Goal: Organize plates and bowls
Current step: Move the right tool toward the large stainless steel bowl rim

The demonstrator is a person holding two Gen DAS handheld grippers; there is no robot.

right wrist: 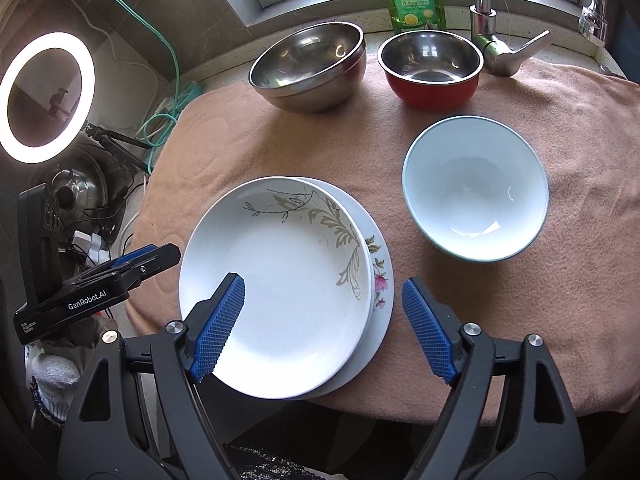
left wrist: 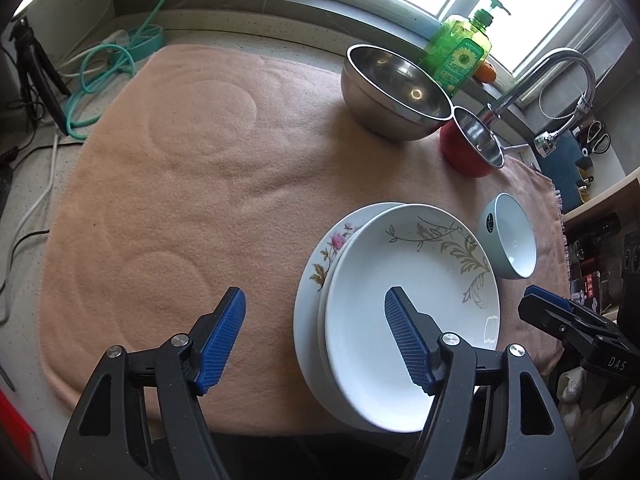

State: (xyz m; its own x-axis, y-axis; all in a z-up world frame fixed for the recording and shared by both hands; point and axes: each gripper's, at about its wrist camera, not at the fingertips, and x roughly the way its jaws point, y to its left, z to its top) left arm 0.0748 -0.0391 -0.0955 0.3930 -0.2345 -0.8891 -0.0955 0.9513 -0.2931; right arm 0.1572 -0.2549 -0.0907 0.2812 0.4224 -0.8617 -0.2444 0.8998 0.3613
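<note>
On the left, the left gripper [left wrist: 316, 340] hangs with its jaws apart and nothing between them, one blue pad over bare pink towel [left wrist: 180, 168], the other over the near edge of the plates. Beside it sit the two plates, at the near edge of the counter: the leaf-patterned plate [right wrist: 280, 280] rests face up on the flower-patterned plate [right wrist: 380, 280], shifted a little to the left so the lower one's rim peeks out on the right. Being round, neither has a long axis; both lie flat, hollows upward. The right gripper [right wrist: 320, 328] hovers over that stack, jaws wide, pads clear of the rims, gripping nothing.

So the plate stacking looks done, and the bowls look to be next. Just right of the plates stands the pale blue bowl [right wrist: 476, 188], upright, mouth up. Far beyond, near the window, the big steel bowl [right wrist: 312, 68] sits left of the red bowl [right wrist: 432, 68], almost touching, both open side up. A sensible next move would be a pinch on a bowl's rim, one pad inside and one outside, lifting it into a larger bowl. The steel walls look slippery.
</note>
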